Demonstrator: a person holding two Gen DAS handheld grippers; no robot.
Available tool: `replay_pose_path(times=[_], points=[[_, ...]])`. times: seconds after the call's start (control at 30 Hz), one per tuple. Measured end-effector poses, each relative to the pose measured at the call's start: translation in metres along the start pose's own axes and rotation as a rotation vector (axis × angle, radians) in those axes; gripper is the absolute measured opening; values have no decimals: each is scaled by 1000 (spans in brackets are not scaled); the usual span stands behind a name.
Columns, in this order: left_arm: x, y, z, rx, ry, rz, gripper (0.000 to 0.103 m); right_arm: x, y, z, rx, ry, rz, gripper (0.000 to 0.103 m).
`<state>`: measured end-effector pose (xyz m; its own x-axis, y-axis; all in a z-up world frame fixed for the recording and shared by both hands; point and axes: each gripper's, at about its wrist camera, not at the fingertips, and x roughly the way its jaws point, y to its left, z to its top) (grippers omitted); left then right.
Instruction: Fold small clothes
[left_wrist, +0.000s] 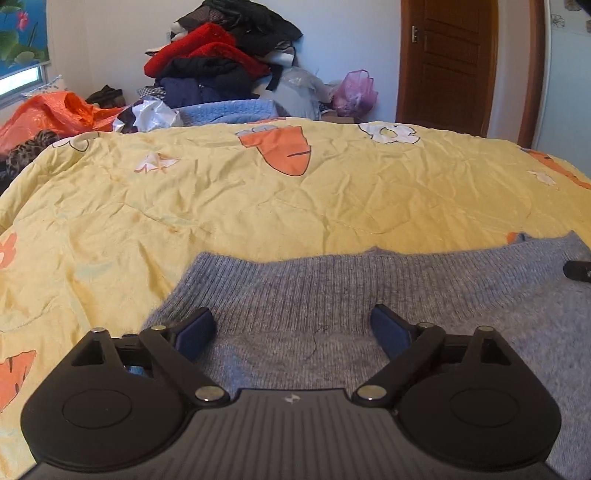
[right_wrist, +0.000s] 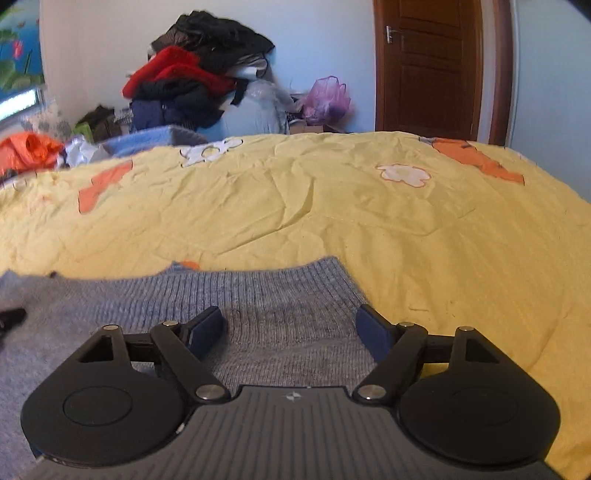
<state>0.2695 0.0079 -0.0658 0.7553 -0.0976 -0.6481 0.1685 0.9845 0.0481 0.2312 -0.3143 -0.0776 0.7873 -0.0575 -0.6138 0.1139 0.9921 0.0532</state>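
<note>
The left gripper (left_wrist: 291, 328) has its blue-padded fingers (left_wrist: 195, 334) spread wide, nothing pinched between them; the grey knitted sweater (left_wrist: 332, 288) lies flat under and ahead of them. The right gripper (right_wrist: 291, 326) is likewise spread above the same sweater, near its right-hand corner. The left view alone shows the sweater's left corner, with a dark tip at the frame's right edge. The sweater rests on a yellow quilt (left_wrist: 258, 195) covering the bed. Beyond stand a heap of clothes (left_wrist: 221, 62) and a brown door (right_wrist: 428, 66).
</note>
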Motion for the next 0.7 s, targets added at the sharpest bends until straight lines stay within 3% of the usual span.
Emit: replay_pose_path(times=[0.07, 0.2, 0.3, 0.37, 0.4, 0.43, 0.53, 0.7], points=[[-3, -1, -2, -1, -3, 6, 95, 3, 8, 2, -33, 13, -21, 83], [-7, -5, -5, 2, -10, 23, 95, -23, 26, 4, 4, -10, -76, 78], [-7, -4, -5, -1, -9, 19, 95, -46, 67, -5, -103, -35, 55, 90], [-7, -4, -5, -6, -8, 14, 95, -34, 86, -13, -195, 14, 51, 92], [-7, -4, -5, -8, -9, 13, 95, -27, 87, -18, -208, 12, 38, 101], [-8, -4, -5, -9, -9, 12, 95, -24, 80, -21, -176, -8, 51, 102], [-7, -2, -6, -25, -5, -1, 96, -19, 60, -15, -56, 8, 106, 102], [-5, 3, -4, -34, 0, -11, 98, -17, 65, -18, -76, 2, 79, 102]])
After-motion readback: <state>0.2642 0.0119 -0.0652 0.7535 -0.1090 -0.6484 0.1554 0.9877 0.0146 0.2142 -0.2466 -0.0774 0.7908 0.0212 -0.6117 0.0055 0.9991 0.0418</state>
